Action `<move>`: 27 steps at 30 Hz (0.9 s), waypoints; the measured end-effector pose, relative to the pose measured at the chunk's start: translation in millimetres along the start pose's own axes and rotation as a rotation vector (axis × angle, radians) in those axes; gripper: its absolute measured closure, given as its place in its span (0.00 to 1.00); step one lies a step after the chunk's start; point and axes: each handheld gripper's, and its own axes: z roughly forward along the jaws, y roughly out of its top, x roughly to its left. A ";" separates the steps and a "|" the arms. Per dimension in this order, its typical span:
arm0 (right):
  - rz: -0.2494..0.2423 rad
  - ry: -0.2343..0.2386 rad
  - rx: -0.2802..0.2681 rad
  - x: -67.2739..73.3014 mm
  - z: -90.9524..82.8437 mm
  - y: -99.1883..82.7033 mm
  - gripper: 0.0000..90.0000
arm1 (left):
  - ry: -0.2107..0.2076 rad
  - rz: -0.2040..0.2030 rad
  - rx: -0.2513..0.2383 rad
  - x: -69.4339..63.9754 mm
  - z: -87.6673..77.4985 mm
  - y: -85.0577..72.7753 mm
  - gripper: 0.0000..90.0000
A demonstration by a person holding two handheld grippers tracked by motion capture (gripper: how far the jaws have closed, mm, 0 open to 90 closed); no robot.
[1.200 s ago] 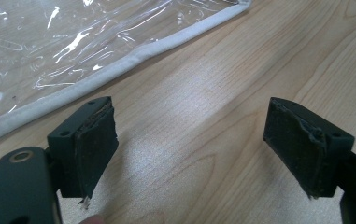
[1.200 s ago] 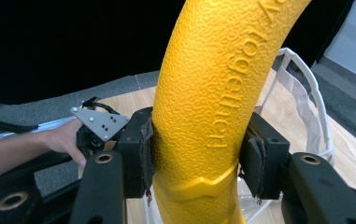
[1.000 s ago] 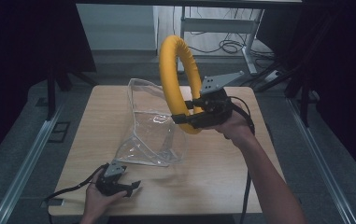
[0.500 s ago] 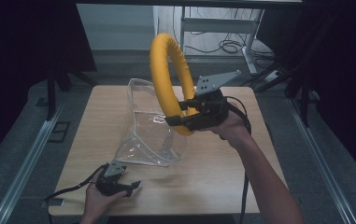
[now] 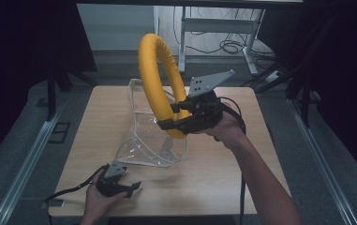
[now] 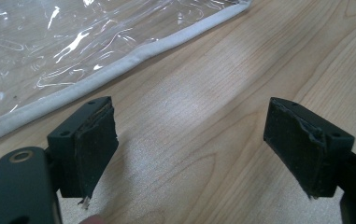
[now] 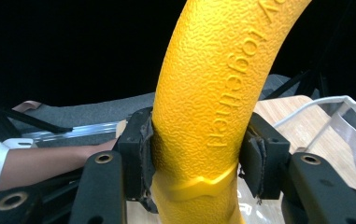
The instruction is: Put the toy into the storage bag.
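Two tongs were working: low in the frame, the left tongs [image 5: 128,187] rested apart on the bench [image 5: 260,154], holding nothing. Farther up, at centre, the right tongs [image 5: 167,117] were clamped on the yellow ring [image 5: 153,75], held upright over the clear bag [image 5: 148,136], probably to lower it inside.

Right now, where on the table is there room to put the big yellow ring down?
The table has bare wood on its right side, beyond the clear plastic bag, and along the left edge. The middle is crowded by the bag, and the left gripper sits at the near edge.
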 end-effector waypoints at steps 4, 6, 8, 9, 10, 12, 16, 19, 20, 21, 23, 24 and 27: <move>-0.012 0.025 -0.005 2.5 5.1 1.2 0.56 | 0.000 0.000 -0.002 0.1 -0.4 0.2 0.19; -0.013 0.035 -0.008 3.5 7.0 1.8 0.56 | 0.000 0.000 -0.002 0.0 -0.5 0.1 0.19; -0.019 0.040 -0.008 4.2 8.6 2.2 0.56 | -0.001 0.000 -0.002 0.0 -0.6 0.2 0.19; -0.020 0.043 -0.007 4.5 9.7 2.2 0.56 | 0.000 0.000 -0.002 0.1 -0.6 0.2 0.19; -0.020 0.045 -0.003 4.6 10.5 2.1 0.56 | 0.000 0.000 -0.002 0.1 -0.6 0.2 0.19; -0.018 0.058 -0.002 4.4 13.3 1.4 0.56 | -0.001 0.000 -0.002 0.1 -0.8 0.2 0.19; -0.017 0.076 0.007 4.4 19.6 -0.5 0.56 | -0.001 0.000 -0.002 0.1 -0.7 0.2 0.19; -0.017 0.087 0.007 4.6 22.9 -0.7 0.56 | -0.001 0.000 -0.001 0.1 -0.4 0.1 0.19; -0.017 0.087 0.007 4.6 22.9 -0.7 0.56 | -0.001 0.000 0.000 0.1 -0.4 0.1 0.19; -0.016 0.096 0.008 4.5 26.0 -1.1 0.56 | -0.001 0.000 0.000 0.1 -0.4 0.2 0.19; -0.015 0.102 0.011 4.0 28.4 -2.1 0.56 | -0.002 0.000 0.001 0.1 -1.1 0.2 0.19; -0.014 0.105 0.013 3.7 29.9 -2.9 0.56 | -0.001 -0.002 0.001 0.0 -1.3 0.3 0.19; -0.005 0.117 0.015 3.1 35.3 -7.6 0.56 | 0.000 -0.002 0.000 -0.1 -1.4 0.3 0.19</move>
